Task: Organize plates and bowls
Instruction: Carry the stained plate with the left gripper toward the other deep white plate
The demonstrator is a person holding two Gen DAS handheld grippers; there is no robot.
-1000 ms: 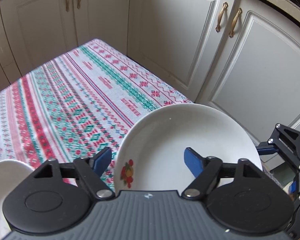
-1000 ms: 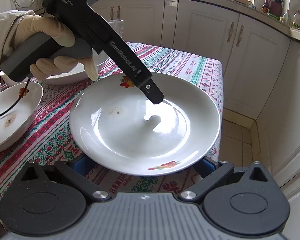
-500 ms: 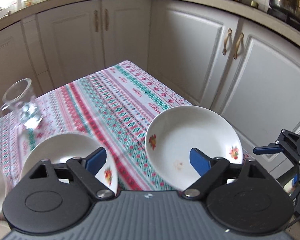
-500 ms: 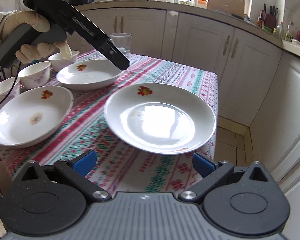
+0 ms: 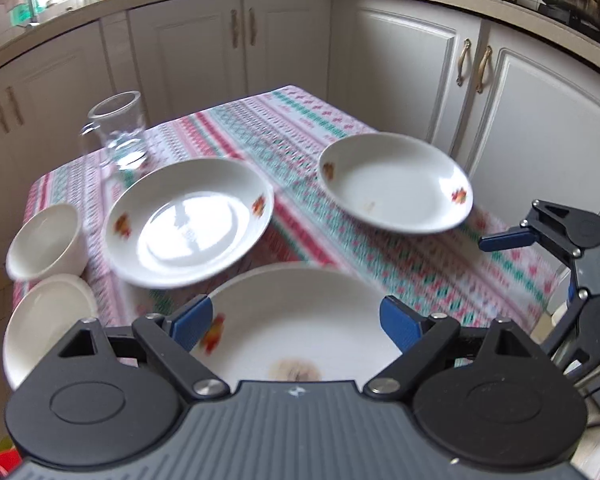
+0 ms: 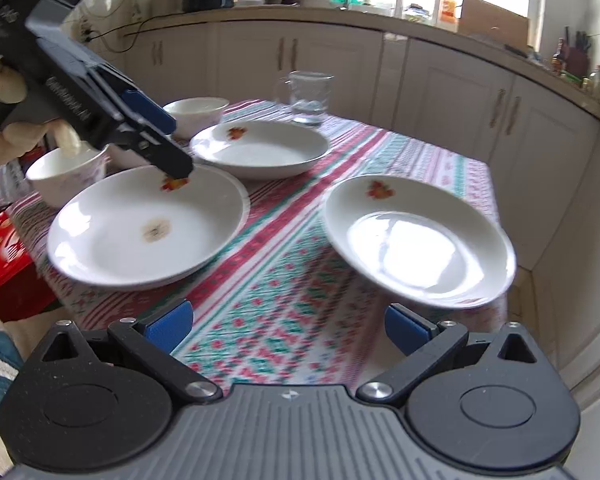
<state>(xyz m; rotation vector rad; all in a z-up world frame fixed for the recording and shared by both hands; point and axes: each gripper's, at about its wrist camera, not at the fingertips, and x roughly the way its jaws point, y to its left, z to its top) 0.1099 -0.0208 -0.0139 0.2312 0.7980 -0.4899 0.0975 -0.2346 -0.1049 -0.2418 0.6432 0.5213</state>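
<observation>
Three white plates with flower prints lie on the patterned tablecloth (image 5: 420, 264): a near stained plate (image 5: 300, 332) (image 6: 148, 228), a middle plate (image 5: 188, 220) (image 6: 260, 148) and a right plate (image 5: 396, 184) (image 6: 416, 240) at the table's edge. Two white bowls (image 5: 44, 244) (image 5: 44, 320) stand at the left, also in the right wrist view (image 6: 66, 174) (image 6: 198, 114). My left gripper (image 5: 296, 320) (image 6: 156, 140) is open and empty above the stained plate. My right gripper (image 6: 288, 324) (image 5: 504, 240) is open and empty, off the table's near side.
A clear glass jug (image 5: 118, 136) (image 6: 308, 96) stands at the table's far side. White kitchen cabinets (image 5: 420, 60) surround the table. A red box (image 6: 4, 256) sits left of the table. The right plate overhangs the table edge.
Both grippers have pulled back and up from the right plate, so more of the table shows. The left gripper has swung over to the stained plate.
</observation>
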